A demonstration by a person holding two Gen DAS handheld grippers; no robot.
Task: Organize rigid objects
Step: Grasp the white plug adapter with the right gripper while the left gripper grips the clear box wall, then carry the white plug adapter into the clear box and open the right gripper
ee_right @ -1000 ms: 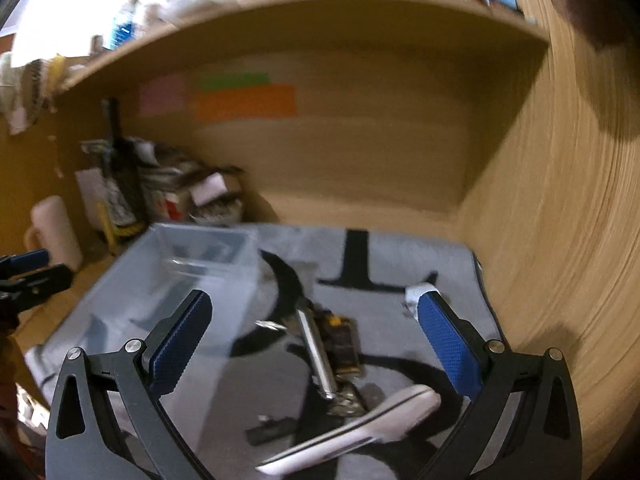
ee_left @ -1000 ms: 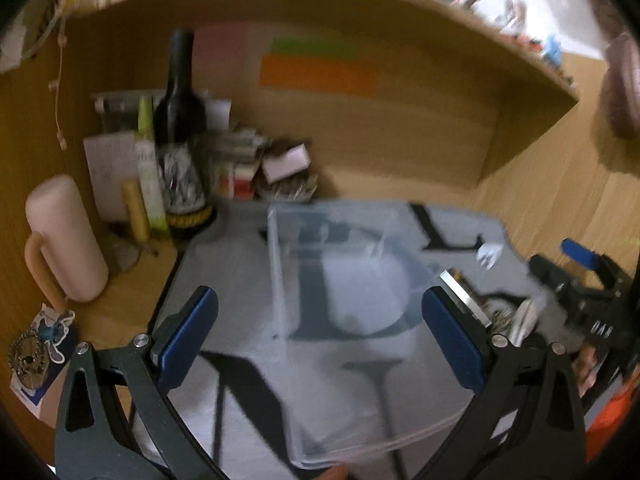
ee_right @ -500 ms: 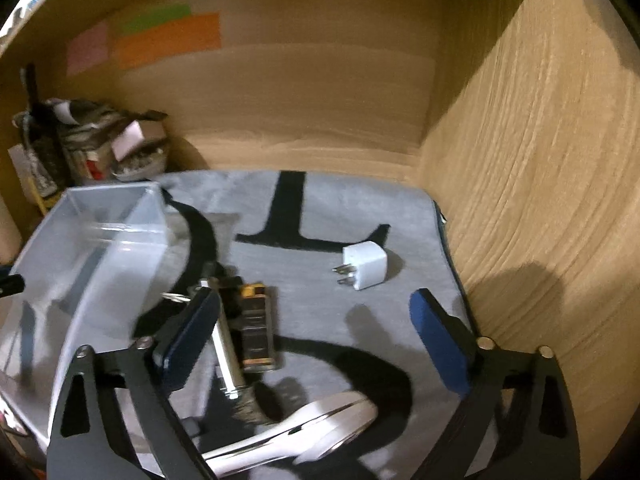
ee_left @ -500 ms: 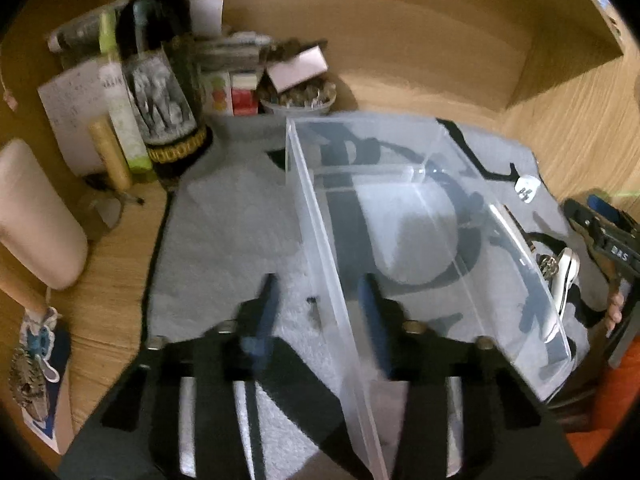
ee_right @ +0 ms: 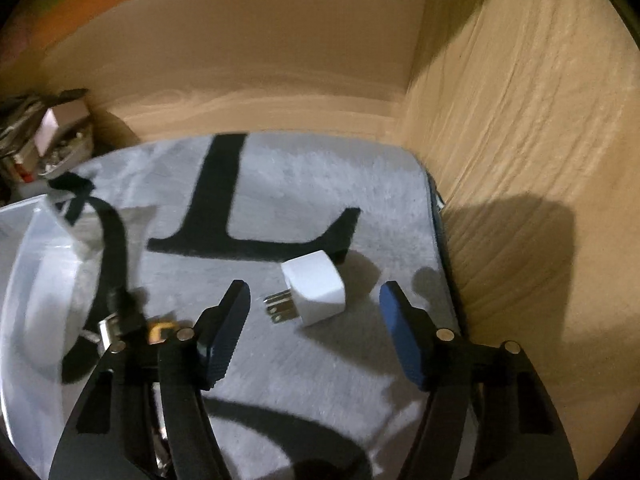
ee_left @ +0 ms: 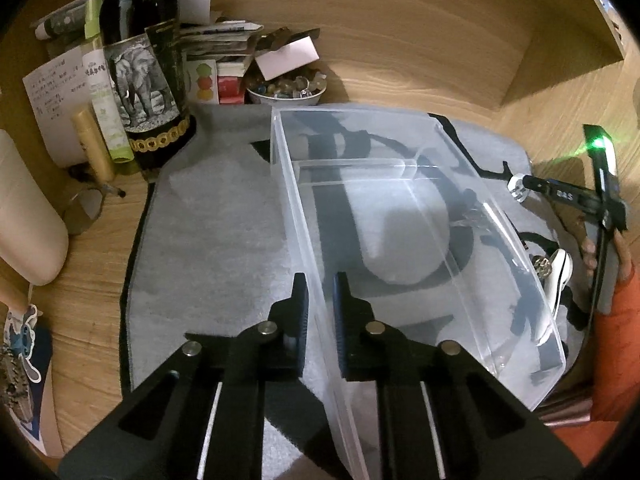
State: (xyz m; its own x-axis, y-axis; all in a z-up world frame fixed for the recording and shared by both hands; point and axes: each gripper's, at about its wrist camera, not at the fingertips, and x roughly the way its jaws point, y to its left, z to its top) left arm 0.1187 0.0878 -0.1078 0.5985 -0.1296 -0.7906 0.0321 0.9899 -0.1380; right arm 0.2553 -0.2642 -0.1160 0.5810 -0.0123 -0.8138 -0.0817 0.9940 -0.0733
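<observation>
Bin steadied, nothing sorted yet
Left tool [ee_left: 320,292] clenched on the clear bin [ee_left: 420,152] wall; right tool [ee_right: 314,308], closing, straddles the untouched white charger plug [ee_right: 316,288]; bin empty.

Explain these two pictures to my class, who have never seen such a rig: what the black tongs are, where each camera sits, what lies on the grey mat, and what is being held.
There is no robot. A person holds a two-finger gripper in each hand, and each gripper carries a wide-angle camera that looks along its fingers.

In the left camera's picture, the left gripper is shut on the near wall of a clear plastic bin, which stands on the grey mat. A wine bottle and a bowl of small stones stand behind the mat.

In the right camera's picture, the right gripper has just been closing. A white plug adapter lies on the mat between its fingers, but the pads do not touch it yet, so it holds nothing.
</observation>
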